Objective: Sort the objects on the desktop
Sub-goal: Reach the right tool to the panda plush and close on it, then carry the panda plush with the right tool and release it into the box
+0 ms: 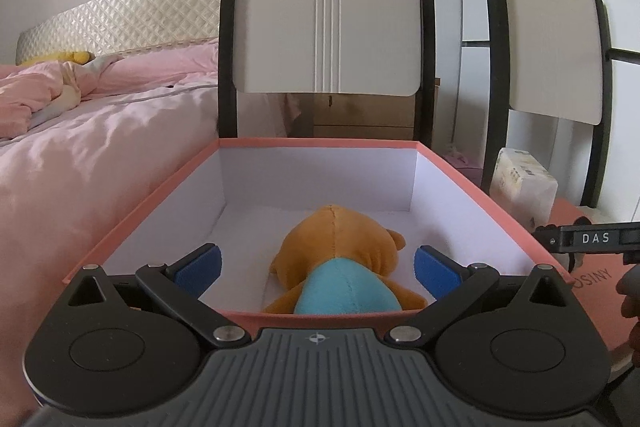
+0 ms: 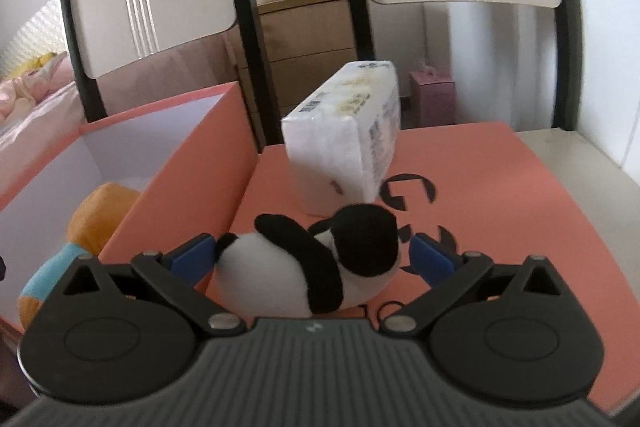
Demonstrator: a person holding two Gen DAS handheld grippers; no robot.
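Panda toy (image 2: pixel 316 259) sits between the right gripper's (image 2: pixel 310 253) spread fingers; squeeze its soft middle gently. Left gripper (image 1: pixel 318 263) hangs wide open above the box (image 1: pixel 140 203).

Open-topped box (image 1: pixel 472 187) roomy beyond orange plush (image 1: pixel 340 259); tissue pack (image 2: pixel 348 143) behind panda (image 2: pixel 316 267).
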